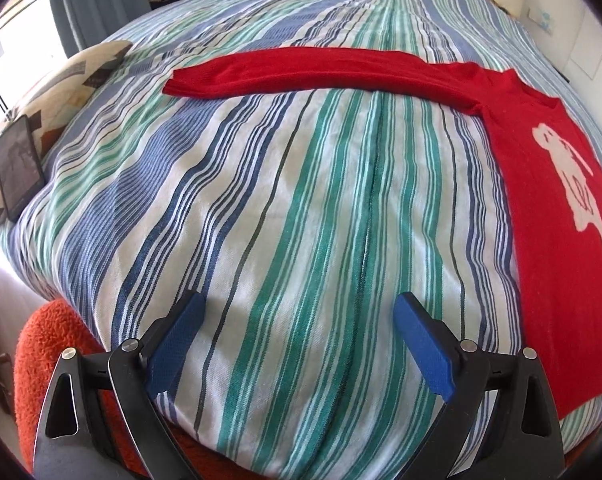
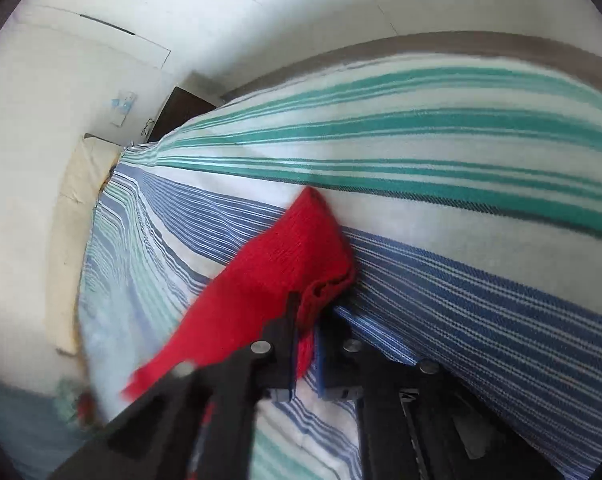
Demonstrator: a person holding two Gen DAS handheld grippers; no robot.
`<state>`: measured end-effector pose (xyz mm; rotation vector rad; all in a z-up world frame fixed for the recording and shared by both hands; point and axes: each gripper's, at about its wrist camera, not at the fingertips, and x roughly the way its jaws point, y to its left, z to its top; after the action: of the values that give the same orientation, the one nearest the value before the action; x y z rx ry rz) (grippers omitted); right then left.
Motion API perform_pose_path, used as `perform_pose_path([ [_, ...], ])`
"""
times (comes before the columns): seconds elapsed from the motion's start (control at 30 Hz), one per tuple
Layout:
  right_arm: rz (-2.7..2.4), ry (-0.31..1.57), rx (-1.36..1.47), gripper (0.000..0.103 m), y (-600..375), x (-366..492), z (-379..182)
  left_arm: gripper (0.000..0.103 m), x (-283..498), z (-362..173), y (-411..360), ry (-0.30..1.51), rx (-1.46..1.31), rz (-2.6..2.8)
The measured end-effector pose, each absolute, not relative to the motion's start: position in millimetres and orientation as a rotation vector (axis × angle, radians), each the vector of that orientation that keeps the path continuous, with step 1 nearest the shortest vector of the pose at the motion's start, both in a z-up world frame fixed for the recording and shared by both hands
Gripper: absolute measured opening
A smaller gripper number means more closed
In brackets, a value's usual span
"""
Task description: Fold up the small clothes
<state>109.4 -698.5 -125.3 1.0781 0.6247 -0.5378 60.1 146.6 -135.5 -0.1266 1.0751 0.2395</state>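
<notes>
Red sweater spread flat on the striped bedcover in the left wrist view, one sleeve stretched out toward a patterned pillow with a phone leaning on it; left gripper above bare stripes, jaws spread wide, nothing between. From the right wrist: right gripper with jaws pressed together on a bunched red edge of sweater, lifted off the bedcover.
</notes>
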Motion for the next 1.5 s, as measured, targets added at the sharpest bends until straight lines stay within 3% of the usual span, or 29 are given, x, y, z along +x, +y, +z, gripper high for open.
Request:
perform_pose_path([
  [0.17,-0.453,0.628,0.629,0.006,-641.2,151.5,-30.3,0.098,60.3,-138.9,145.4,1.066,-0.116,0.232],
  [0.33,-0.098,0.607,0.369,0.006,-517.9,213.8,55.3,0.099,62.5,-139.4,145.6,1.06,-0.125,0.225],
  [0.43,0.116,0.627,0.282,0.006,-425.8,239.8,72.3,0.099,58.8,-138.1,147.8,1.052,-0.134,0.216],
  [0.57,0.342,0.677,0.194,0.009,-307.8,274.7,50.1,0.099,56.9,-138.2,148.5,1.047,-0.129,0.212],
  [0.6,0.4,0.705,0.189,0.014,-284.4,281.2,38.7,0.099,56.9,-138.3,148.0,1.046,-0.121,0.211],
  [0.67,0.505,0.791,0.249,0.073,-255.5,288.6,14.5,0.099,55.9,-137.9,145.8,1.043,-0.105,0.209],
  [0.7,0.558,0.803,0.296,0.077,-250.7,285.4,5.5,0.099,55.1,-137.7,145.3,1.041,-0.102,0.206],
  [0.93,0.518,0.782,0.384,0.077,-323.2,248.8,-3.6,0.099,56.2,-138.7,147.4,1.041,-0.127,0.207],
  [1.17,0.121,0.89,0.174,0.077,-434.1,204.8,-19.8,0.1,59.4,-142.3,141.6,1.042,-0.099,0.224],
  [1.5,0.241,1.137,-0.117,0.077,-378.4,92.8,-113.3,0.102,57.5,-143.6,139.3,1.041,-0.071,0.225],
])
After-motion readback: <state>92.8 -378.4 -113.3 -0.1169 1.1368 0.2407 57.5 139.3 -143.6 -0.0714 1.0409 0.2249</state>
